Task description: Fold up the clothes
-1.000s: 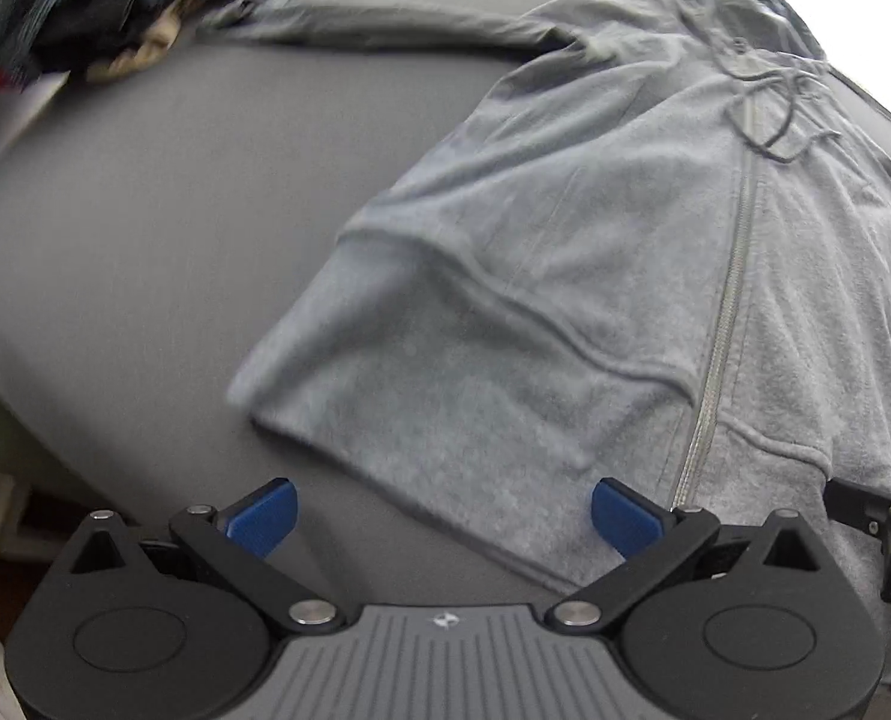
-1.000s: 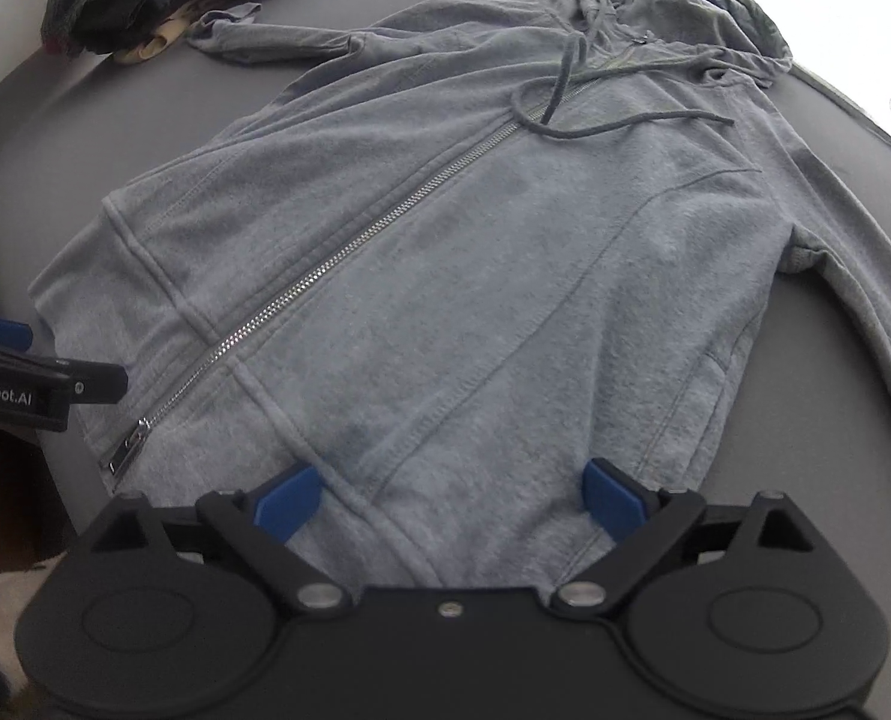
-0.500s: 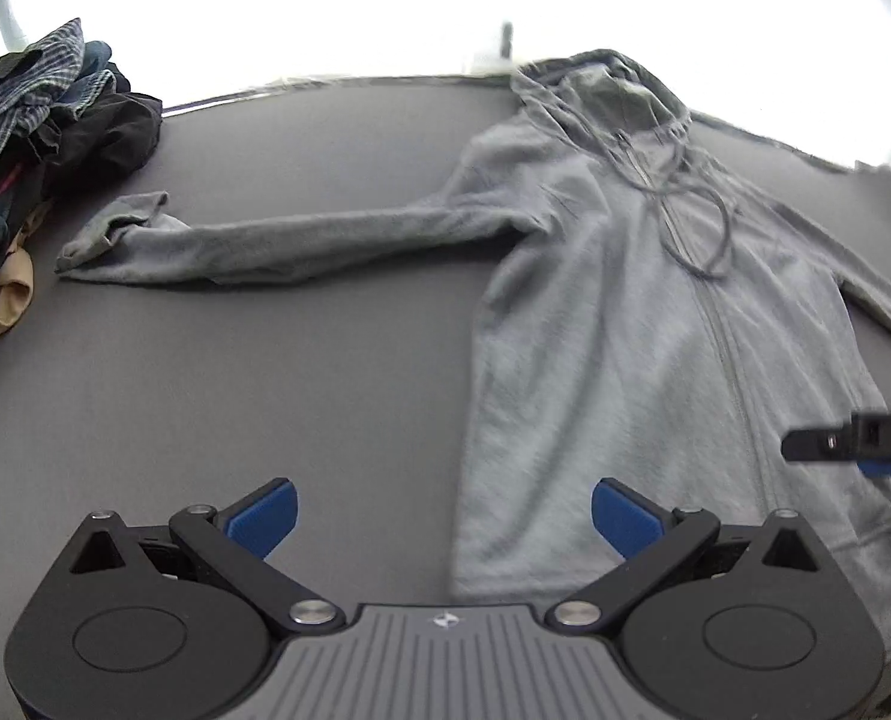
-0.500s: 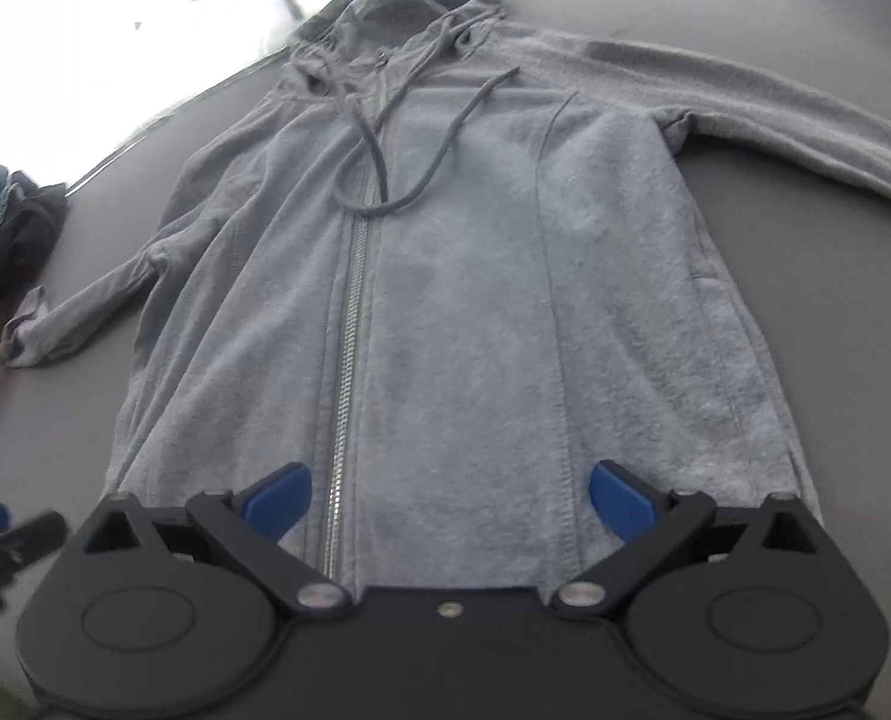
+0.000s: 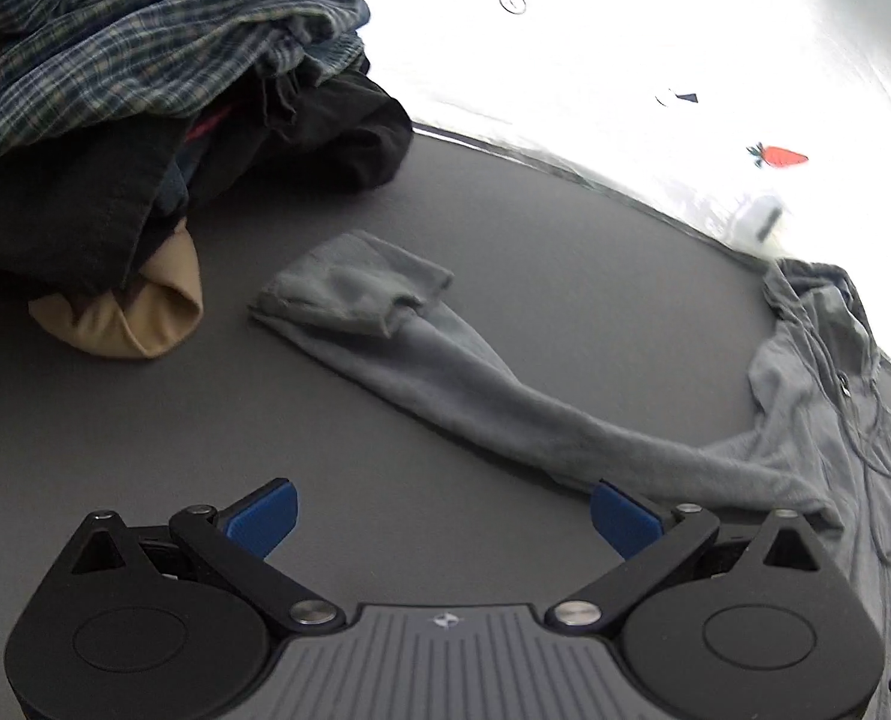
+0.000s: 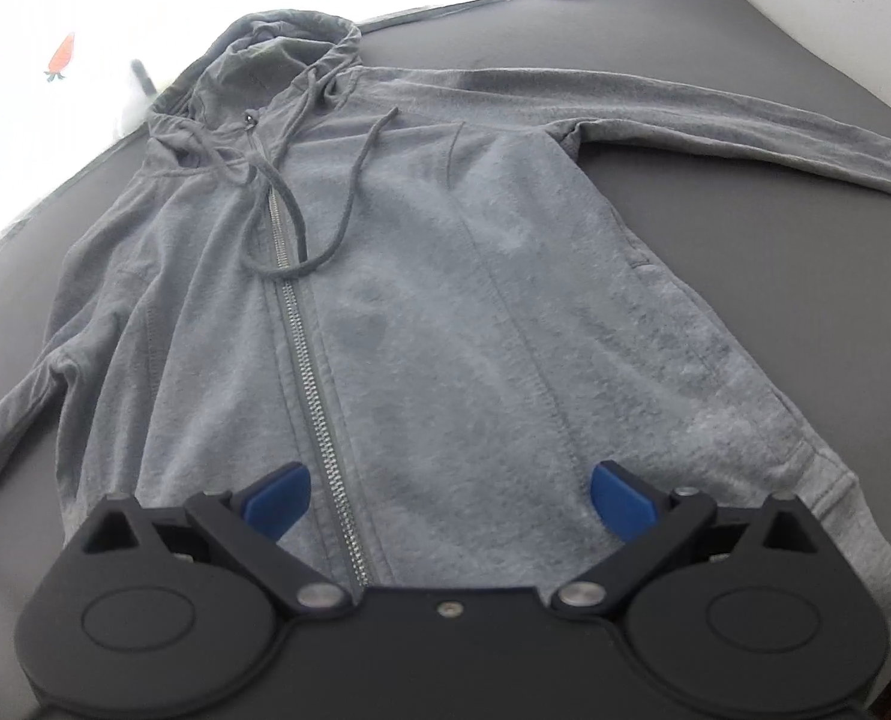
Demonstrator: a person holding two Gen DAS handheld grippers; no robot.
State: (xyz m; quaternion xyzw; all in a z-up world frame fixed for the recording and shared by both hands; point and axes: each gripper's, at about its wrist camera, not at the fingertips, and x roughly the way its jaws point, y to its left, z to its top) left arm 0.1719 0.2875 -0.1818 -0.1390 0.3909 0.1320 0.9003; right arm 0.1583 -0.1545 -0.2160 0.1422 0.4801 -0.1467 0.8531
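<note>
A grey zip-up hoodie [image 6: 475,312] lies flat and face up on the dark grey table [image 6: 715,192], hood at the far end, both sleeves stretched out sideways. My right gripper [image 6: 451,495] hovers open over the hem, straddling the zipper's lower end. In the left wrist view, the hoodie's left sleeve [image 5: 445,372] runs diagonally, its cuff [image 5: 355,288] folded over near the clothes pile. My left gripper [image 5: 445,513] is open above the table beside the sleeve's upper part, holding nothing.
A heap of other clothes [image 5: 145,90], plaid, black and tan, sits at the table's far left corner close to the cuff. A bright white sheet with a carrot print [image 5: 778,155] lies beyond the table's far edge.
My left gripper has swung left from the hoodie's body to the left sleeve and the clothes pile. The right gripper has shifted slightly over the hem. Both stay open.
</note>
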